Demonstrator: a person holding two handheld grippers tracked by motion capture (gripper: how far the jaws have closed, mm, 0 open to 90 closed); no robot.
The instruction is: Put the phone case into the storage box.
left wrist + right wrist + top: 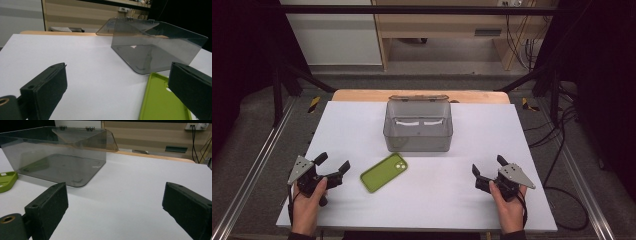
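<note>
We hold both sets of jaws wide apart and empty: the left gripper (332, 167) sits just beside the green phone case (384, 172), the right gripper (486, 170) well apart from it. The case lies flat on the white table (492, 130), in front of the smoky open box (418, 126). Being thin and flat, it may skid off our pads or clip the box's wall.

We see a matt white table top (362, 130) with a bare wood edge (362, 95) at the far side. The smoky box (418, 127) looks like glossy clear plastic. The green phone case (384, 172) seems smooth, soft-sheen plastic. Our gripper pads (50, 205) look matt, grainy black.
</note>
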